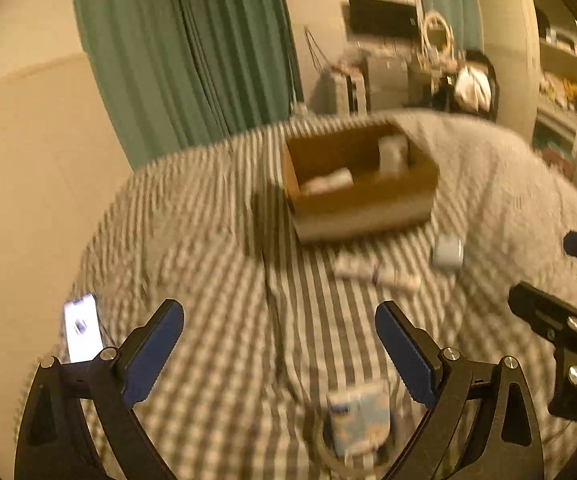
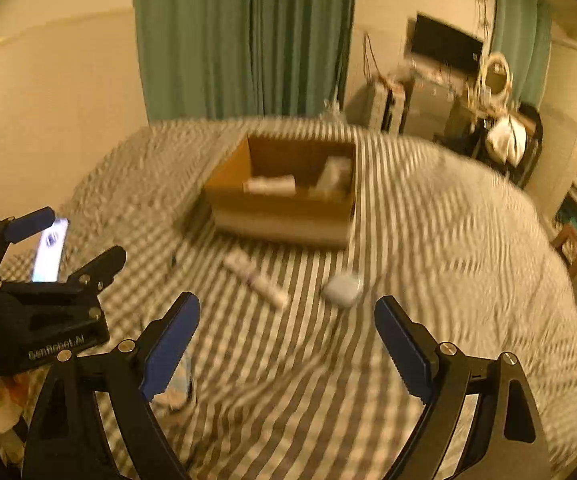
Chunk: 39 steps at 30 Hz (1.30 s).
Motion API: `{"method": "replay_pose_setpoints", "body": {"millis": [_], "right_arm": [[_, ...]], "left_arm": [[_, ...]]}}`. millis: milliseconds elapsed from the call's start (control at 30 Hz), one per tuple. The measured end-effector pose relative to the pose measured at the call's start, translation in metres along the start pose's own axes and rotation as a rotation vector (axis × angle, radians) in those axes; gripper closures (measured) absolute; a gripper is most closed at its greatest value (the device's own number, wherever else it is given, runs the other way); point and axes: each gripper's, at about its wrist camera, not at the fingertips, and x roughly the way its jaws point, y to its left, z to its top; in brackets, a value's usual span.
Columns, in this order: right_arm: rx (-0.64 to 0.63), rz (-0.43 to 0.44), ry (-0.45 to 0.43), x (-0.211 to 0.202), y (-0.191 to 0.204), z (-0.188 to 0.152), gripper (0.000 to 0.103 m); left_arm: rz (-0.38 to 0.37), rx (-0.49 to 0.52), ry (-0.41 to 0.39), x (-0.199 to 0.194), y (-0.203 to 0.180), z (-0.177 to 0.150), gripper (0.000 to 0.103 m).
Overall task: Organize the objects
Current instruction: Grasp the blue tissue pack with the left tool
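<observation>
An open cardboard box (image 1: 362,204) (image 2: 284,216) sits on the striped bed and holds two whitish items. In front of it lie a white tube (image 1: 376,272) (image 2: 258,280) and a small white case (image 1: 447,254) (image 2: 343,289). A light blue packet (image 1: 358,420) lies close below my left gripper (image 1: 280,344), which is open and empty. My right gripper (image 2: 286,340) is open and empty above the bedspread, short of the tube and case. Both views are blurred by motion.
A lit phone (image 1: 82,328) (image 2: 50,250) lies at the bed's left edge. A green curtain (image 1: 184,48) hangs behind the bed. Cluttered furniture and a dark screen (image 2: 444,44) stand at the back right. The left gripper shows at the left of the right wrist view (image 2: 48,240).
</observation>
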Motion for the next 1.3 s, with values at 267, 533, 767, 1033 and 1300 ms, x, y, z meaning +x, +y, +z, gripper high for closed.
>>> {"method": "replay_pose_setpoints", "body": {"millis": [267, 533, 767, 1033, 1300], "right_arm": [[0.034, -0.047, 0.112, 0.035, -0.001, -0.041, 0.014], [0.053, -0.062, 0.141, 0.041, -0.007, -0.054, 0.014], [0.078, -0.052, 0.156, 0.043, -0.008, -0.057, 0.014], [0.075, -0.048, 0.152, 0.038, -0.002, -0.057, 0.014], [0.061, -0.009, 0.155, 0.036, 0.011, -0.059, 0.014]], "left_arm": [[-0.103, 0.04, 0.188, 0.047, -0.032, -0.064, 0.018], [-0.167, 0.055, 0.201, 0.058, -0.042, -0.076, 0.071], [-0.195, 0.062, 0.175, 0.05, -0.037, -0.07, 0.083], [-0.189, 0.031, 0.132, 0.033, -0.02, -0.059, 0.094], [-0.174, -0.026, 0.093, 0.018, 0.007, -0.047, 0.095]]}}
